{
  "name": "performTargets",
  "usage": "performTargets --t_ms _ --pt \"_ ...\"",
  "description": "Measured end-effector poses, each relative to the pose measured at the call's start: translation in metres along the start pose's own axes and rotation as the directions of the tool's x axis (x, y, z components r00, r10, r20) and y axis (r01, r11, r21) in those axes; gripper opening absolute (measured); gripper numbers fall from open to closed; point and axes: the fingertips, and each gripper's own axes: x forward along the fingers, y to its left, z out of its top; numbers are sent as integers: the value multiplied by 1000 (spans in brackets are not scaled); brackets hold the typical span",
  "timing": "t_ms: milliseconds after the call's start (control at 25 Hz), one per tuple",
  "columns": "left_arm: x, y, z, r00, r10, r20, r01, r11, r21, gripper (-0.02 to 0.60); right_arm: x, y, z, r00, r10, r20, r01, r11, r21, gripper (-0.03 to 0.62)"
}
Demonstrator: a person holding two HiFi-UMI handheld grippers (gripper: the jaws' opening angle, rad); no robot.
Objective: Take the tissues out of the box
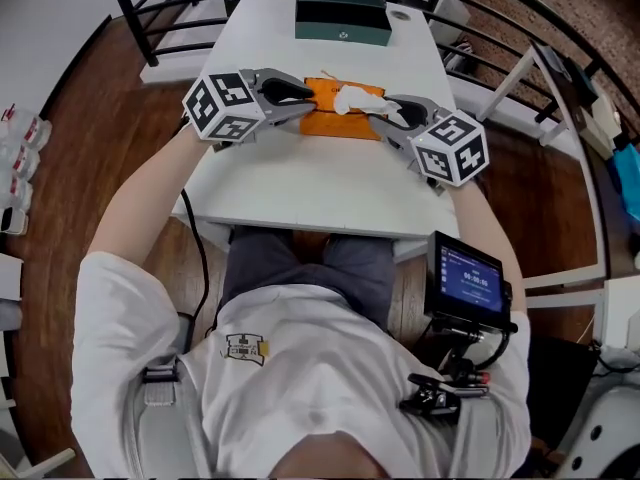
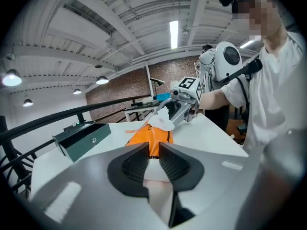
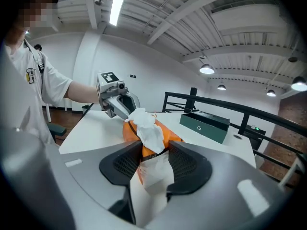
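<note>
Closing on the soft orange tissue pack [image 1: 328,121] at the white table's [image 1: 300,183] middle, left gripper [image 1: 305,104] pinches its end. Right gripper [image 1: 379,118] clamps the crumpled white tissue [image 1: 352,98]. Weak left hold could let the pack lift too.

An industrial loft workspace — brick wall [image 2: 120,87], exposed ceiling beams [image 3: 206,6], black railings [image 3: 194,99].

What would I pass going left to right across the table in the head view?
left gripper → orange pack, its left end between that gripper's closing jaws → right gripper, with a tissue from the pack between its jaws.
</note>
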Motion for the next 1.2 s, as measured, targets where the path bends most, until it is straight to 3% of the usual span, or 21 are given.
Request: performTargets --t_ms 320,560,800,1000,1120,1200 --pt "-12 7 9 993 46 109 -42 998 -40 67 -10 -2 3 997 -1 79 -1 1000 23 204" --pt "-45 -13 25 967 82 242 -71 996 -56 69 -40 4 -1 990 -29 140 21 998 64 195" --pt "-27 -68 19 965 -25 261 42 997 -57 67 -46 37 -13 992 26 126 -35 996 77 162" --pt "-8 -82 25 964 -70 255 97 991 -96 67 -37 67 -4 982 119 147 -132 988 81 135" --pt "-2 -85 25 965 -97 245 138 978 -154 56 -32 84 1 968 191 162 -208 973 96 118" --pt "-1 -86 25 964 -107 242 158 967 -202 10 -31 93 6 955 232 184 -255 960 113 93"
